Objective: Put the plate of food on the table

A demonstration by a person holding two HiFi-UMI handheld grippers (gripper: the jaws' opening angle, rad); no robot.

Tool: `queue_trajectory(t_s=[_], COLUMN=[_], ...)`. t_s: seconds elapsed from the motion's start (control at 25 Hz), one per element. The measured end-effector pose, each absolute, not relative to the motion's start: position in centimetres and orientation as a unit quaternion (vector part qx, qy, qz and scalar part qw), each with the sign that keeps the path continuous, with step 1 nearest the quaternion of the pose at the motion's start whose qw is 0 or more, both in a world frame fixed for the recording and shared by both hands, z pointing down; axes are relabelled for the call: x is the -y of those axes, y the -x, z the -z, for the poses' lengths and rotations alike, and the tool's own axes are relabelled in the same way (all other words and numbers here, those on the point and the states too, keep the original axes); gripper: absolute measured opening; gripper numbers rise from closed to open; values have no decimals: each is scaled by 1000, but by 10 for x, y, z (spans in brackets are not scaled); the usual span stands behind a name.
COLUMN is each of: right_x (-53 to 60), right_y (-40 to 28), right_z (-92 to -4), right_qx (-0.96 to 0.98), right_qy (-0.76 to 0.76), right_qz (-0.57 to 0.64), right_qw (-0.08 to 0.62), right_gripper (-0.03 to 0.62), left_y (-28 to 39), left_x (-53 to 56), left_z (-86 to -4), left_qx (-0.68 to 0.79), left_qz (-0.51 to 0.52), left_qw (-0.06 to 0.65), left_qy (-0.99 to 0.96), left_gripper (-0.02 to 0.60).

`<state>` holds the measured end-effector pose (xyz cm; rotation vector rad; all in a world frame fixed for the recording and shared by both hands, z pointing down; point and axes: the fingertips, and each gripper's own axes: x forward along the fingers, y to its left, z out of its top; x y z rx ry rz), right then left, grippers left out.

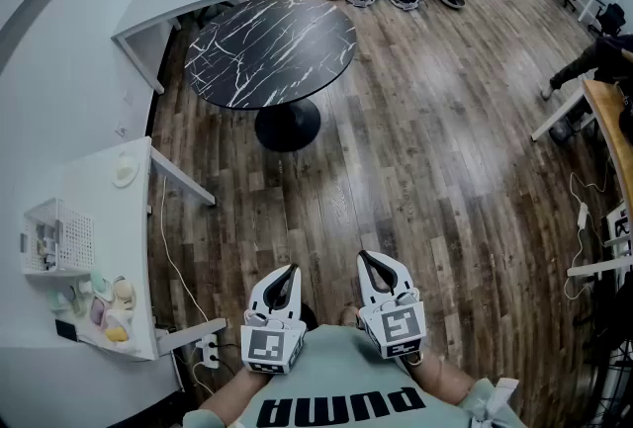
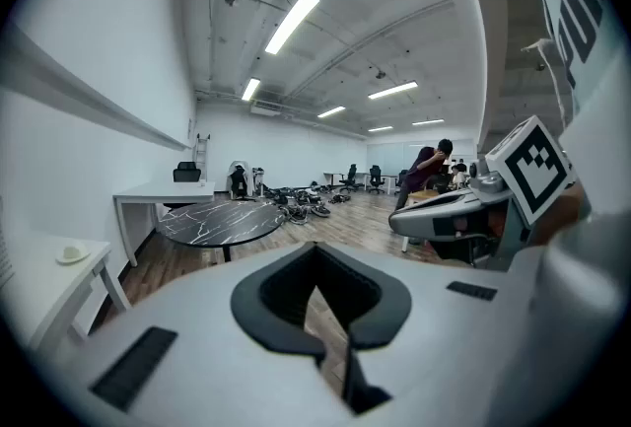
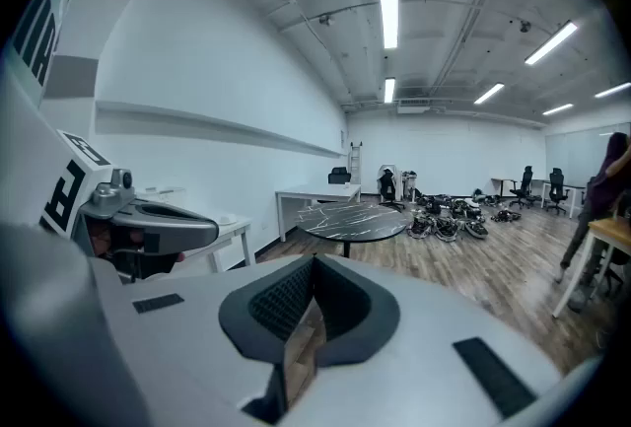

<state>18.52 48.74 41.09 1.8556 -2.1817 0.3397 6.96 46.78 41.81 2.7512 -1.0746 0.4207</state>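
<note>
We hold both grippers close to our chest. The left gripper [image 1: 291,270] has its jaws pressed together on nothing, and so does the right gripper [image 1: 365,258]. The plate of food [image 1: 125,169] lies flat near the far right corner of the white side table [image 1: 124,228] (it is round, so it has no long axis). It is pale cream with a small pale mound at its middle. The round black marble table [image 1: 272,48] stands well apart from it.

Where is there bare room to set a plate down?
The round black marble table is wholly bare. The white side table is crowded toward its near end with a wire basket and food items.
</note>
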Motion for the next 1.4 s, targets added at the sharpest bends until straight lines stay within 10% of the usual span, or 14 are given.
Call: queue_trajectory(t_s=[1.4], right_x=[-267], right_y=[-13], right_z=[-382], right_qx=[773], right_qy=[-609], right_qz=[-77], right_qw=[160], right_gripper=[8], left_y=[91], left_x=[-250], left_z=[-388], left_qx=[387], left_qz=[-70], left_qw=[92], left_qy=[-915], left_gripper=[6])
